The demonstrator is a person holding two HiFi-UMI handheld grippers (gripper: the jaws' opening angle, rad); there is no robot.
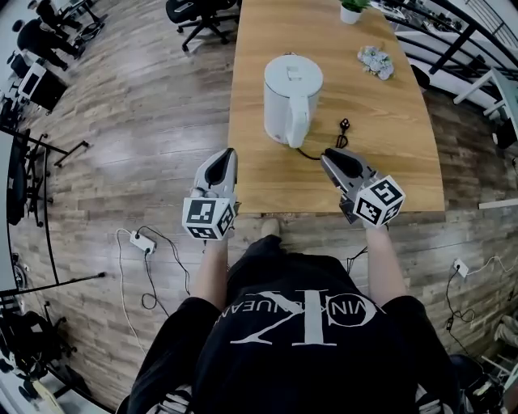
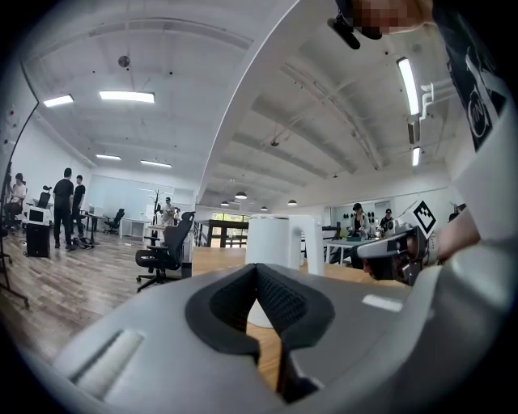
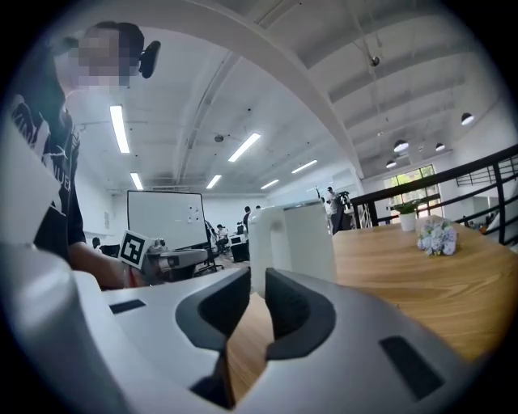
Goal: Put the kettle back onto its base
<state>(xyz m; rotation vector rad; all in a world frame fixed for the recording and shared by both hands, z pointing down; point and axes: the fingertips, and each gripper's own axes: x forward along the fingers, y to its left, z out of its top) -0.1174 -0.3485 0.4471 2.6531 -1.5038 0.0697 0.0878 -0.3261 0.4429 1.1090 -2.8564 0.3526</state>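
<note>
A white kettle (image 1: 287, 101) stands upright on the wooden table (image 1: 405, 162), its handle turned toward me. A black cord (image 1: 324, 152) runs out from under it; I cannot make out the base apart from the kettle. My left gripper (image 1: 230, 154) hovers by the table's near left corner, jaws together and empty, with the kettle (image 2: 271, 242) ahead of its tips (image 2: 257, 271). My right gripper (image 1: 326, 154) is over the table's near edge, right of the handle. Its jaws stand a narrow gap apart with nothing between them, and the kettle (image 3: 295, 238) is just beyond its tips (image 3: 252, 279).
A small potted plant (image 1: 350, 10) and a bunch of pale flowers (image 1: 375, 61) sit at the table's far right. The cord's plug (image 1: 344, 125) lies right of the kettle. An office chair (image 1: 198, 12) stands off the far left corner; a power strip (image 1: 142, 241) lies on the floor.
</note>
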